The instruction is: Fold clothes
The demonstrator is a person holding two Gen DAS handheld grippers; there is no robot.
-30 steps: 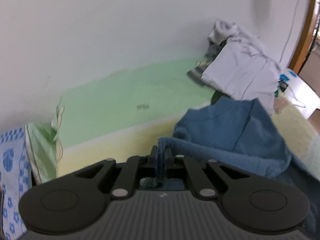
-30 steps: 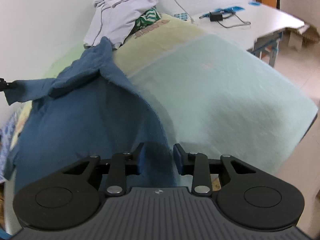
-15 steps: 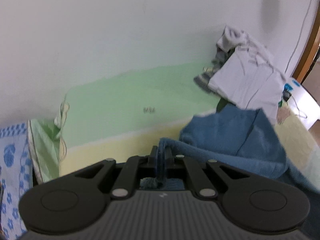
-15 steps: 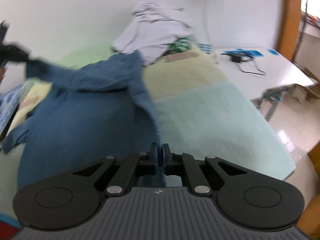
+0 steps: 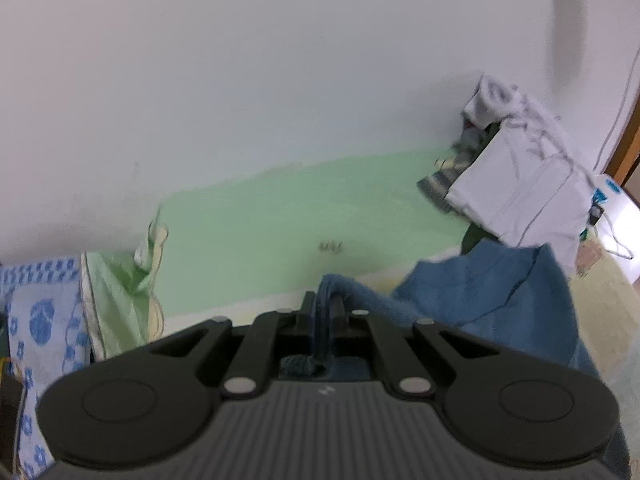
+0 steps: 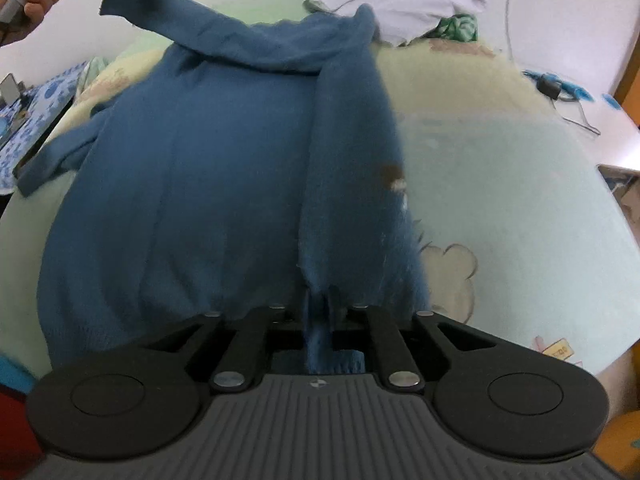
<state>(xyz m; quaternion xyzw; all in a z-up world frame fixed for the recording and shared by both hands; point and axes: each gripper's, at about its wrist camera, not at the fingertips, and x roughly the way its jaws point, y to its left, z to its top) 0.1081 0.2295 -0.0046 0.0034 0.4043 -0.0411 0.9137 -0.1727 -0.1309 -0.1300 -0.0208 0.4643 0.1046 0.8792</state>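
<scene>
In the left wrist view your left gripper (image 5: 324, 306) stays clenched on a blue sweater (image 5: 488, 292) edge, the body trailing toward 3 o'clock over the bed (image 5: 280, 216); in the right wrist view your right gripper (image 6: 320, 304), gaping a second ago, now pinches the hem, jaws easing slightly apart; both edges secured, the fold can start.

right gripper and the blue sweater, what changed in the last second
The right gripper, open a second ago, closed on the blue sweater hem; its jaws now ease open slightly, cloth between them. The sweater's edge is lifted and pulled taut. The left gripper stayed clamped on the sweater's other end; the white shirt stayed put.
</scene>
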